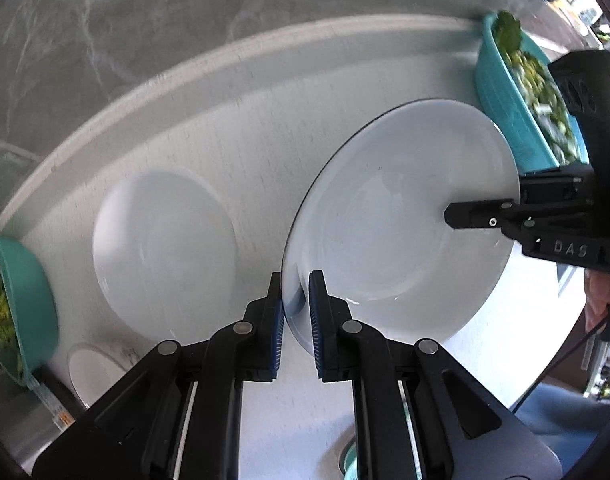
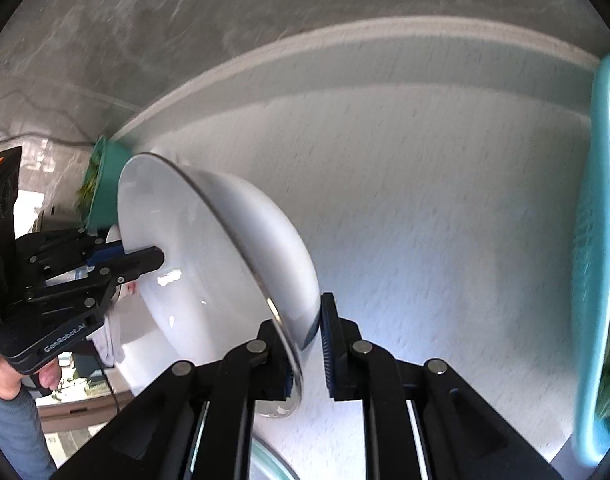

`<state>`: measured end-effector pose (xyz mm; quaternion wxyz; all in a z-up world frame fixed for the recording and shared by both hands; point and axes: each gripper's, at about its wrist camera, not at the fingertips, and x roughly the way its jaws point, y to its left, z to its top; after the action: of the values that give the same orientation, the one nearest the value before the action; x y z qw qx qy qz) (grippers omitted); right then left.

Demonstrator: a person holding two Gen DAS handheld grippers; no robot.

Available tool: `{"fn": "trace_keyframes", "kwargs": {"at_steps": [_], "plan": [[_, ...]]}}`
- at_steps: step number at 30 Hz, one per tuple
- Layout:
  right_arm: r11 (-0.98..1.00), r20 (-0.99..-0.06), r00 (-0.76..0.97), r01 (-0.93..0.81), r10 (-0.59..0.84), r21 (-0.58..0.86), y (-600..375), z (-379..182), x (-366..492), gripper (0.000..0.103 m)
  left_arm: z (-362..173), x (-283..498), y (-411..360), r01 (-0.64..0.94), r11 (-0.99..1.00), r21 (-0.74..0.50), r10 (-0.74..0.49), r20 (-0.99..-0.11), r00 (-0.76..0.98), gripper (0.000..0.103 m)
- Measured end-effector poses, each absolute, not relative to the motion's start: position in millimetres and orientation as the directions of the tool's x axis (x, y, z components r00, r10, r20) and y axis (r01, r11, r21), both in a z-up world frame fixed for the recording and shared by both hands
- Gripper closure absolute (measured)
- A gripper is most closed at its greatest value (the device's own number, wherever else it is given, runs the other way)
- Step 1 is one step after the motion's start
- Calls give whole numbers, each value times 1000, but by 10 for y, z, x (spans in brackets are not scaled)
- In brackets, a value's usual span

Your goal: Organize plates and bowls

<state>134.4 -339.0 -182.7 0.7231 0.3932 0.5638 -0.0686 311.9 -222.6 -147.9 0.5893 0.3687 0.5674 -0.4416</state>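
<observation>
Tongs of both hands clamped on opposite rims of one white bowl, lifted above the white surface.

Left wrist view: the left tongs [image 1: 296,300] pinch the near rim of the white bowl [image 1: 401,220]; the right tongs [image 1: 451,216] grip its far rim. A second white bowl [image 1: 165,248] rests just left, apart from the held one. Teal dishes [image 1: 517,120] of greens flank both sides; the surface [image 1: 233,128] ends at a raised lip below a grey marbled wall.
Right wrist view: the right tongs [image 2: 311,344] nip the tilted bowl's [image 2: 209,264] rim; the left tongs [image 2: 155,259] hold the opposite edge. Bare surface [image 2: 445,240] lies open to the right, up to a teal dish [image 2: 593,240].
</observation>
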Motion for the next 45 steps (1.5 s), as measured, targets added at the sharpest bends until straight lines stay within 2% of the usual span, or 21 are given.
{"fn": "trace_keyframes", "kwargs": {"at_steps": [11,18,40,45], "plan": [[675,-836,308,495,453,548,-2858,-1921,1358,88,-1462,2831,-1589,923,373,-98,-76,-994,-75,93],[659,-815,272,485,511,575,-2599,-2077,1424,88,-1651,2829,-1340,915,392,-94,-39,-996,-86,93],[664,-835,232,517,498,540,-2510,-2428,1631,86,-2089,3036,-1341,881,457,-124,-40,-992,-119,93],[666,-834,248,509,494,546,-2514,-2429,1616,76,-1970,3137,-1323,865,485,-133,-108,-990,-91,91]]}}
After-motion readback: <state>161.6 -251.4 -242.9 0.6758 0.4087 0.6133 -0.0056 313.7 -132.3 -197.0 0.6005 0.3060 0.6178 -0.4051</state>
